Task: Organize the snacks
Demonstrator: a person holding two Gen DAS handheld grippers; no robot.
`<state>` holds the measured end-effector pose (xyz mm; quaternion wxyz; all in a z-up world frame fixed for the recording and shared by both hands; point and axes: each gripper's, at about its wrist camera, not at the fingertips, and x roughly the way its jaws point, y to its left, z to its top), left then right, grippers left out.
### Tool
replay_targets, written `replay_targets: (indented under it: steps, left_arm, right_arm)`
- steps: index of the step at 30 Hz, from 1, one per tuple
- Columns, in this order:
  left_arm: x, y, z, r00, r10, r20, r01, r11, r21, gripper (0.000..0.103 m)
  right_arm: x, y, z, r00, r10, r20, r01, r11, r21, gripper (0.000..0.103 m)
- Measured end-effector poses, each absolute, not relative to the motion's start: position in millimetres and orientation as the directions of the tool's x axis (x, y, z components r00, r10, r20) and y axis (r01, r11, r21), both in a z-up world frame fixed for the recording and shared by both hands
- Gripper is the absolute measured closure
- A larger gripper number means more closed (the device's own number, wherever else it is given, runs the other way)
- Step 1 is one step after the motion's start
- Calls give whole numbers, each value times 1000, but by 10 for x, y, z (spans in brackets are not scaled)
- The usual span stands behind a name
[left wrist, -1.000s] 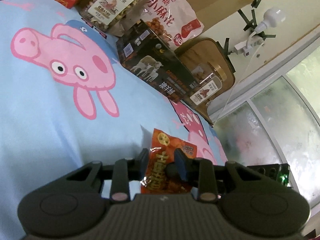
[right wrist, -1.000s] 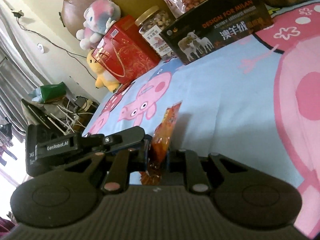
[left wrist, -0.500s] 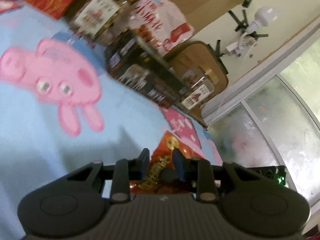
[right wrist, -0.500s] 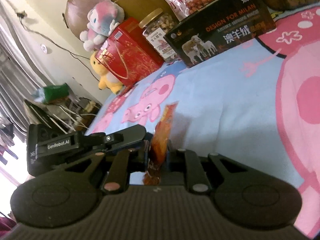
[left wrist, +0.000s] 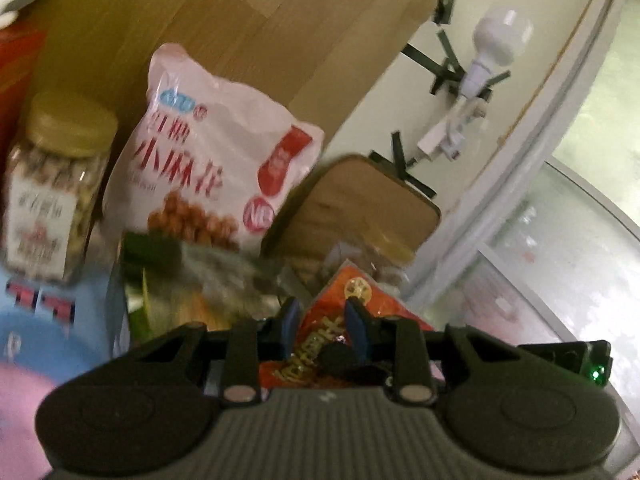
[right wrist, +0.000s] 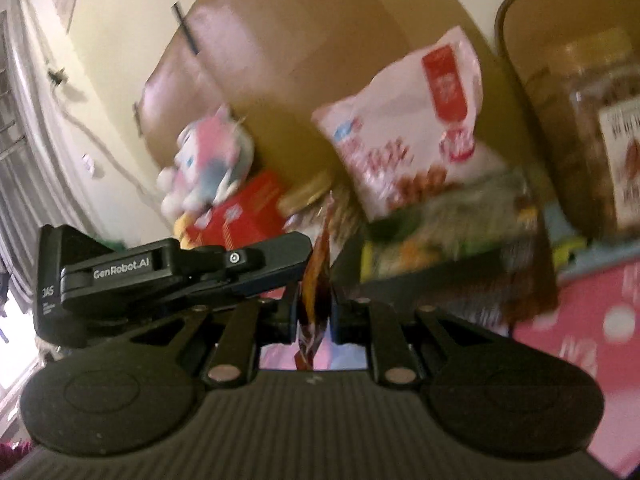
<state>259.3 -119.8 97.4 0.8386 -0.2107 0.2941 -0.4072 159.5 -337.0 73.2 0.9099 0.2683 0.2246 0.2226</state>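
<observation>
Both grippers hold one orange-red snack packet. In the left wrist view my left gripper is shut on the packet, which stands between the blue pads. In the right wrist view my right gripper is shut on the same packet, seen edge-on, with the left gripper's body just to its left. The packet is lifted above the bed and close to the row of snacks at the headboard.
A pink-white snack bag, a gold-lidded nut jar and a box with a green top face line the wooden headboard. A second jar, a red gift bag and a plush toy stand there too.
Both grippers have risen and moved forward with the packet toward the snacks at the headboard. The views now tilt up and blur; the bedsheet has mostly dropped out of view.
</observation>
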Motion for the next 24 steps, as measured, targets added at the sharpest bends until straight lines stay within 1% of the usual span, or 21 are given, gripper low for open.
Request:
replay_targets:
  steps: [3, 7, 9, 11, 12, 14, 15, 16, 21, 24]
  left_arm:
    - [2869, -1240, 961, 515, -791, -330, 542, 599, -590, 78]
    - [3172, -1251, 861, 548, -749, -373, 497, 650, -575, 78]
    - [3267, -1247, 788, 555, -731, -398, 476, 671, -569, 77]
    - [3349, -1244, 689, 547, -718, -430, 448, 685, -575, 77]
    - [3370, -1251, 649, 549, -707, -446, 437, 698, -568, 76]
    - [3367, -1253, 585, 550, -697, -461, 433, 709, -556, 72]
    - [3356, -1236, 577, 554, -699, -451, 435, 706, -559, 65]
    - [3343, -1229, 585, 560, -698, -447, 433, 706, -560, 66]
    - [3185, -1257, 750, 587, -668, -457, 436, 737, -517, 66]
    - [2936, -1300, 906, 617, -627, -475, 449, 776, -443, 66]
  right_arm:
    - [1860, -3383, 714, 806, 518, -285, -276, 756, 594, 86]
    - [2189, -3334, 592, 804, 516, -296, -261, 753, 604, 85]
    - [2306, -3269, 487, 798, 510, -321, -254, 767, 589, 85]
    - [2391, -3157, 415, 792, 492, -361, -252, 803, 540, 83]
    - [2406, -3083, 390, 798, 465, -382, -251, 834, 492, 80]
    - [2383, -3002, 387, 830, 390, -398, -229, 890, 394, 67]
    - [2356, -3013, 392, 844, 363, -394, -213, 902, 376, 52]
    - [2315, -3047, 405, 857, 340, -388, -192, 909, 371, 42]
    - [2103, -3242, 471, 910, 238, -341, -115, 932, 343, 42]
    - [1867, -3388, 546, 927, 212, -309, -77, 915, 396, 42]
